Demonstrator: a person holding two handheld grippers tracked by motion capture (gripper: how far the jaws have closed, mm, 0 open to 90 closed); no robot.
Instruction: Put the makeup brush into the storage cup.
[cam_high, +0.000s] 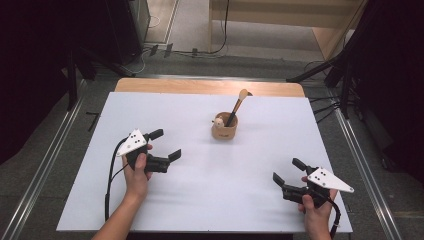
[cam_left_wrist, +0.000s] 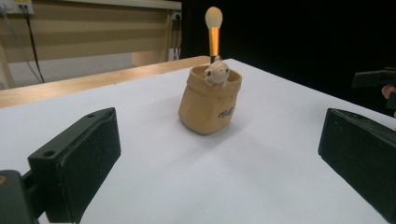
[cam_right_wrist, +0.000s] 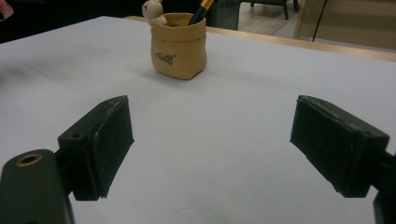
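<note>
High view first: a white table (cam_high: 200, 200) takes up the middle of the frame, and a tan sack-shaped holder (cam_high: 224, 129) stands upright a little right of centre, in the upper half of the sheet. A makeup brush (cam_high: 238, 105) leans out of it toward the upper right, its pale tip just past the holder's rim; the lower end of the handle is hidden inside the holder. A small pale figurine (cam_high: 218, 121) sits on the rim, too small here to make out.

At lower left of the frame the left gripper (cam_high: 167, 144) is held in a hand (cam_high: 137, 172), jaws spread wide and holding nothing, well apart from the holder. At lower right the right gripper (cam_high: 288, 170) is likewise spread and bare, also well apart from the holder; its hand (cam_high: 314, 206) is partly cut off by the bottom edge.

Left gripper view puts the holder (cam_left_wrist: 209, 105) between the two black jaws but far beyond them, with the brush (cam_left_wrist: 214, 32) rising upright behind the figurine (cam_left_wrist: 216, 73). The print on the holder's side is too blurred to read. Right gripper view shows the holder (cam_right_wrist: 179, 45) at upper centre; the brush (cam_right_wrist: 201, 11) and figurine (cam_right_wrist: 152, 11) are cut off by the top edge.
</note>
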